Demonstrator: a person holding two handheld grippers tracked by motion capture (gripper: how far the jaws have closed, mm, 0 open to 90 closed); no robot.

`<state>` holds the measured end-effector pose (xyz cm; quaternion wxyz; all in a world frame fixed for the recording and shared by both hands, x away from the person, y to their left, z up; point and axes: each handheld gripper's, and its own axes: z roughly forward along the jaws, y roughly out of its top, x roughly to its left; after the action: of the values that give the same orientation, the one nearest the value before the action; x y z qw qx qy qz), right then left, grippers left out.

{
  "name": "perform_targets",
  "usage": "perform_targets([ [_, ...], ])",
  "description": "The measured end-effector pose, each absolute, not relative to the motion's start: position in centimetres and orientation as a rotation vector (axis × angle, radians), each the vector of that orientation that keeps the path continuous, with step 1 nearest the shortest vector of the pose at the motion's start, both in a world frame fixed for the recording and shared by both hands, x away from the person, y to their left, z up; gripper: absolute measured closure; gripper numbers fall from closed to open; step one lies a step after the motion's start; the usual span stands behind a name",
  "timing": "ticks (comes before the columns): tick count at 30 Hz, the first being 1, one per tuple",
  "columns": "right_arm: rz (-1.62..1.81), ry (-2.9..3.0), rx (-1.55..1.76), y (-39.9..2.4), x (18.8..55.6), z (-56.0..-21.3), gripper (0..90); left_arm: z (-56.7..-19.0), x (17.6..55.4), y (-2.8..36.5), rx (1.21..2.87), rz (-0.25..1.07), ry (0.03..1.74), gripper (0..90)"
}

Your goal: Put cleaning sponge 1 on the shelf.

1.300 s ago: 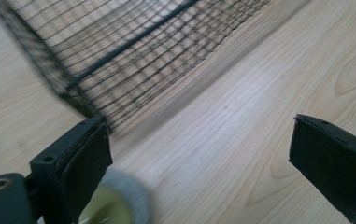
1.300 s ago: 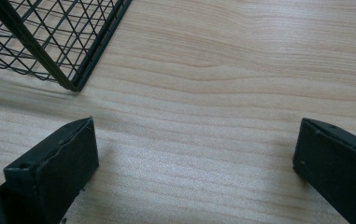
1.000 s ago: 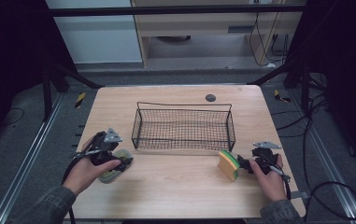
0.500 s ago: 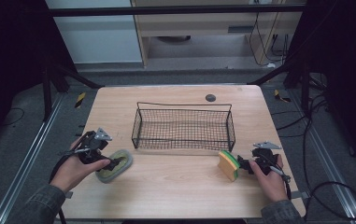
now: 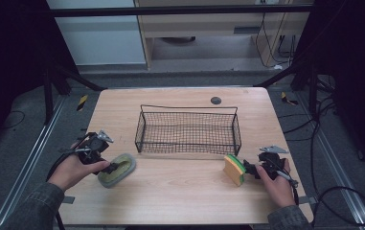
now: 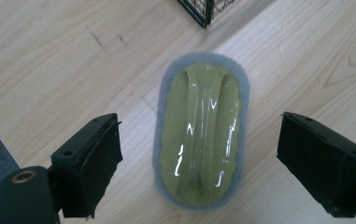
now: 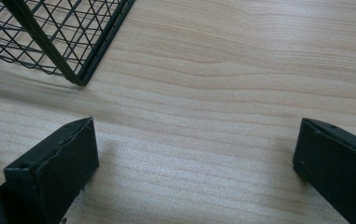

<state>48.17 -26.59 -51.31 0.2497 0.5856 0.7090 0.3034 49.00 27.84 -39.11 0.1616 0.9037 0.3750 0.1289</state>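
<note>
Two scrubbing things lie on the bench (image 5: 180, 191): one oval green scrubber (image 5: 118, 168) with a grey pad under it and a glossy ridge for a handle, and one rectangular yellow-and-green sponge (image 5: 234, 169). One black wire basket (image 5: 188, 132) stands between them toward the middle of the bench, and one small dark round disc (image 5: 215, 100) sits near the far edge.

Both scrubbing things rest close to the near side. The scrubber lies just in front of the basket's near left corner, apart from the wire; in the left gripper view that corner shows just beyond the scrubber's (image 6: 200, 135) far end. The sponge stands on edge just in front of the basket's near right corner. Between the two runs a bare stretch of bench along the near edge, and a further bare strip lies behind the basket.

The left gripper (image 5: 109, 167) sits over the scrubber, its fingers (image 6: 89, 161) spread on either side of it with wood showing between each pad and the grey rim, so they do not press on it; its jaws have just been closing a little. The right gripper (image 5: 248, 168) points at the sponge; its fingers (image 7: 56, 170) stand wide apart over bare wood, gripping nothing, with the basket corner (image 7: 77, 79) beyond.
</note>
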Motion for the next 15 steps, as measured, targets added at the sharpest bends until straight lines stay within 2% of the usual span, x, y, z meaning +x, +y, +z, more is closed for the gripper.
perform_targets([
  [5, 0.824, 1.933, 1.593, -26.60, 48.19, -51.30, 0.4, -39.39, 49.27, 27.24, 2.628, 0.326, 1.050, 18.0],
  [12, 0.828, 1.935, 1.590, -26.59, 48.05, -51.31, 0.4, -39.82, 49.49, 26.84, 2.699, 0.285, 1.024, 28.6],
  [15, 0.828, 1.935, 1.587, -26.59, 48.05, -51.32, 0.4, -40.07, 49.65, 26.80, 2.699, 0.279, 1.026, 29.5],
])
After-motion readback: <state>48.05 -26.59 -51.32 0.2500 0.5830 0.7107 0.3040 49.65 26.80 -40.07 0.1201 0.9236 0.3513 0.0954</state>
